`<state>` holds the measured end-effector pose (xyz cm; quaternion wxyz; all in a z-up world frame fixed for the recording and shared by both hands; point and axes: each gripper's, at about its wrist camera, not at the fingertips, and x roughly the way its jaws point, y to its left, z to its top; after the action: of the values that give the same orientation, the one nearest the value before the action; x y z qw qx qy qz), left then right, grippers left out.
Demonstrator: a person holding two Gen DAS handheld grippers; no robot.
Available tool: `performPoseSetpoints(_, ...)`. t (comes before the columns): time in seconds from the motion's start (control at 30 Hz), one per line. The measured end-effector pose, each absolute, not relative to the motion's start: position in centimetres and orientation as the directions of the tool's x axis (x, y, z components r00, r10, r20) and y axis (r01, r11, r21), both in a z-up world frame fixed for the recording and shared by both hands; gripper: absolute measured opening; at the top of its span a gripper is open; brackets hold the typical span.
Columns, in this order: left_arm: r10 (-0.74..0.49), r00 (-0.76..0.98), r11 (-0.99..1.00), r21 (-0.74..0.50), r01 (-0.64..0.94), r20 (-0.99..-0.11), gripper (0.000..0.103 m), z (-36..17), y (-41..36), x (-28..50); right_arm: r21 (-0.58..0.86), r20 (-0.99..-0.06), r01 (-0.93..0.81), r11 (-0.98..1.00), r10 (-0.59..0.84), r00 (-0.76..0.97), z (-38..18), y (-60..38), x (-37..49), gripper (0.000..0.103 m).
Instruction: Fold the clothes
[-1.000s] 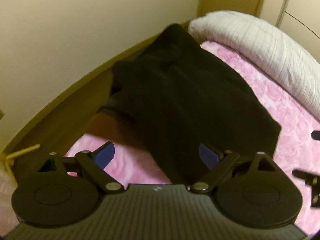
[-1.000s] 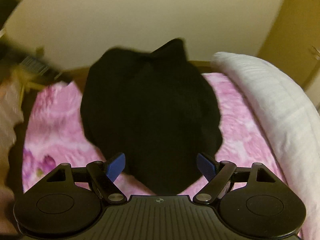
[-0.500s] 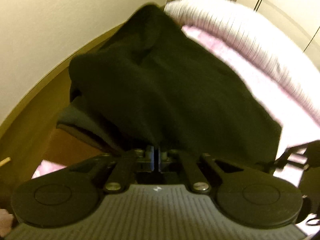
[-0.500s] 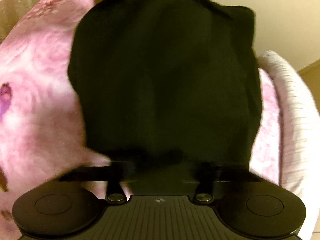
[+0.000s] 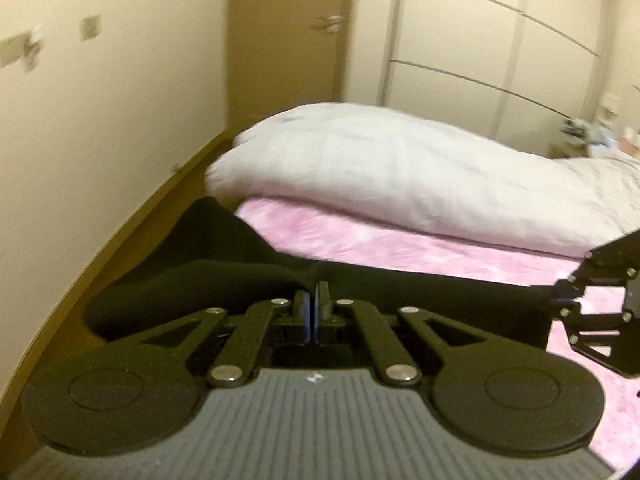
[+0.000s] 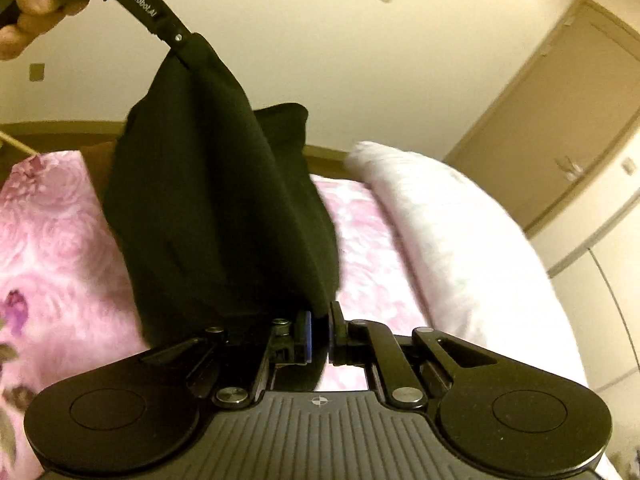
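Note:
A black garment (image 5: 224, 280) hangs stretched between both grippers above the pink floral bedspread (image 5: 400, 248). My left gripper (image 5: 311, 296) is shut on one edge of it, the cloth pinched between the blue pads. In the right wrist view the black garment (image 6: 224, 200) drapes from the left gripper (image 6: 181, 42), held high at the top left by a hand (image 6: 32, 4), down to my right gripper (image 6: 320, 322). The right jaws are closing, with a fold of the cloth pressed between them. From the left wrist view the right gripper (image 5: 560, 300) shows at the right edge.
A white quilted duvet (image 5: 400, 168) lies along the bed's far side. A wooden bed edge (image 5: 120, 240) runs along the cream wall on the left. A door (image 5: 288, 40) and wardrobe fronts (image 5: 500, 60) stand behind the bed.
Both grippers went from open above the flat garment to shut on its near edge. They then rose, lifting the cloth off the bed, the left one higher.

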<state>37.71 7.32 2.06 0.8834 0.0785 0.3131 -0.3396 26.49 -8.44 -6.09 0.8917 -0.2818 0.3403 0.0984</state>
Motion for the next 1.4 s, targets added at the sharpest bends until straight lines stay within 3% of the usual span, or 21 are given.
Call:
performPoseSetpoints(0.3, -0.659, 0.397, 0.596, -0.121, 0.794, -0.639, 0.000, 5.2, -6.2, 17.7, -0.368, -0.684, -0.191, 0.910, -0.126, 0.718, -3.5, -20.5, 7.0, 0.005)
performPoseSetpoints(0.53, -0.726, 0.074, 0.379, -0.307, 0.873, -0.684, 0.000, 4.3, -18.2, 2.6, -0.361, -0.708, 0.041, 0.932, -0.302, 0.638, -2.5, -31.0, -9.4, 0.005)
performPoseSetpoints(0.77, -0.747, -0.181, 0.120, -0.396, 0.910, -0.640, 0.000, 6.2, -27.1, -3.8, -0.386, -0.648, 0.316, 0.867, -0.499, 0.575, 3.2, -37.2, -20.8, 0.005)
performPoseSetpoints(0.87, -0.761, -0.263, 0.055, -0.462, 0.885, -0.593, 0.000, 7.9, -28.4, -4.6, -0.376, -0.580, 0.407, 0.833, -0.554, 0.597, 7.7, -37.9, -23.2, 0.005)
performPoseSetpoints(1.07, -0.787, -0.229, 0.147, -0.535, 0.832, -0.573, 0.001, 7.9, -28.8, 2.2, -0.400, -0.491, 0.387, 0.831, -0.551, 0.675, 11.1, -39.5, -17.1, 0.006)
performPoseSetpoints(1.23, -0.723, -0.048, 0.354, -0.429, 0.831, -0.689, 0.004, 4.8, -30.2, 10.6, -0.443, -0.526, 0.220, 0.869, -0.451, 0.721, 6.3, -41.9, -4.6, 0.008)
performPoseSetpoints(1.3, -0.686, 0.018, 0.413, -0.368, 0.833, -0.727, 0.008, 3.7, -30.5, 13.0, -0.444, -0.560, 0.174, 0.879, -0.424, 0.712, 3.8, -42.2, -0.1, 0.014)
performPoseSetpoints(1.33, -0.668, 0.049, 0.436, -0.337, 0.834, -0.743, 0.011, 3.3, -30.6, 13.9, -0.438, -0.568, 0.175, 0.882, -0.422, 0.707, 2.9, -42.5, 1.5, 0.025)
performPoseSetpoints(1.37, -0.654, 0.068, 0.453, -0.318, 0.833, -0.754, 0.021, 2.8, -30.5, 14.7, -0.432, -0.575, 0.176, 0.884, -0.420, 0.702, 2.1, -42.8, 3.0, 0.040)
performPoseSetpoints(1.4, -0.649, 0.063, 0.458, -0.323, 0.828, -0.758, 0.025, 2.1, -30.3, 15.3, -0.426, -0.582, 0.177, 0.887, -0.419, 0.697, 1.3, -43.1, 4.5, 0.047)
